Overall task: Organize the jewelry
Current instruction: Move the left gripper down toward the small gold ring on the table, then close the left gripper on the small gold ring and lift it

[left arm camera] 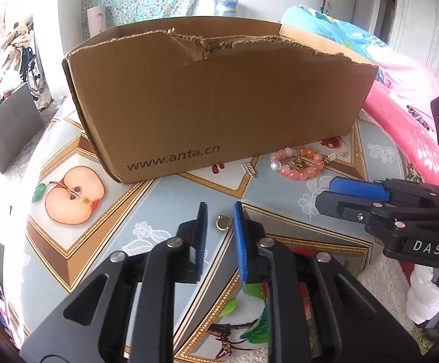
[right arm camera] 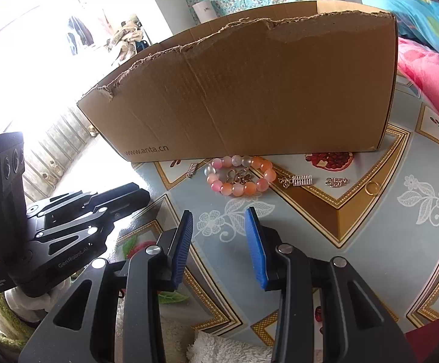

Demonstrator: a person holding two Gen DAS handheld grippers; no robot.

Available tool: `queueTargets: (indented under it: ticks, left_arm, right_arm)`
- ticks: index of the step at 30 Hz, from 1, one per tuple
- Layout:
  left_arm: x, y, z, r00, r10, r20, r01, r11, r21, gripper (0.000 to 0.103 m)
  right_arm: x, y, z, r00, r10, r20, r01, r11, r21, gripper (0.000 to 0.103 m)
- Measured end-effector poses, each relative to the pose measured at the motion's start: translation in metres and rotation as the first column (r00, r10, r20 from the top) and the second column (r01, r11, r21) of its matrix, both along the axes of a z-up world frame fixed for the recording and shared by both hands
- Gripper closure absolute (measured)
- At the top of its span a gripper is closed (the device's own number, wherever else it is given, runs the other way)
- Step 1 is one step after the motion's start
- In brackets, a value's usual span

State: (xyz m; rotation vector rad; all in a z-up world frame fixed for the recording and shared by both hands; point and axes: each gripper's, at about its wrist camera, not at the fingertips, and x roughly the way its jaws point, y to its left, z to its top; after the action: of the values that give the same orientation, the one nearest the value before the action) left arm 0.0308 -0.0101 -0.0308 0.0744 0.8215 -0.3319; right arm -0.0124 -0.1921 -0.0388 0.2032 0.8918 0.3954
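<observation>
Gold ring framed by the left gripper, in front of the cardboard box

The ring point(left arm camera: 223, 221) is seen lying flat between the parted, empty fingers of the left gripper point(left arm camera: 221, 211); the box point(left arm camera: 213, 96) lies beyond; the right gripper point(right arm camera: 219, 214) is held open, farther off

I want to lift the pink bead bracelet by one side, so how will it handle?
The bead bracelet is probably floppy: separate round beads on a string, so it should sag from one pinch. Its glossy beads may slip between claw pads. Pushed, it would likely drag the small charms lying inside its loop.
</observation>
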Motion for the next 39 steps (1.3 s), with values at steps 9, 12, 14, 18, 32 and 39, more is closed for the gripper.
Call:
queueTargets:
  ticks: [9, 12, 14, 18, 32, 39]
  left_arm:
    - [-0.007, 0.000, -0.002, 0.995, -0.101, 0.006, 0.101, 0.994, 0.037, 0.078]
    - [-0.005, -0.002, -0.004, 0.993, -0.122, 0.010, 0.121, 0.992, 0.043, 0.078]
    - [-0.004, -0.002, -0.004, 0.991, -0.137, 0.011, 0.136, 0.989, 0.049, 0.078]
    - [-0.001, -0.003, -0.005, 0.986, -0.163, 0.025, 0.162, 0.985, 0.064, 0.082]
    - [0.002, -0.007, -0.006, 0.991, -0.129, 0.044, 0.127, 0.990, 0.060, 0.092]
    - [-0.002, 0.002, -0.006, 0.998, -0.053, 0.046, 0.052, 0.998, 0.026, 0.093]
  right_arm:
    - [0.001, 0.006, 0.002, 1.000, -0.002, -0.002, 0.002, 1.000, -0.026, 0.067]
    - [0.001, 0.008, 0.002, 1.000, -0.002, -0.003, 0.002, 1.000, -0.031, 0.067]
    - [0.002, 0.009, 0.002, 1.000, -0.003, -0.003, 0.002, 0.999, -0.036, 0.067]
    - [0.002, 0.011, 0.002, 1.000, -0.001, -0.003, 0.001, 0.999, -0.039, 0.067]
    - [0.003, 0.021, 0.010, 0.999, 0.029, 0.020, -0.027, 0.996, -0.079, 0.067]
    - [0.010, 0.044, 0.022, 0.995, 0.087, 0.058, -0.082, 0.994, -0.076, 0.068]
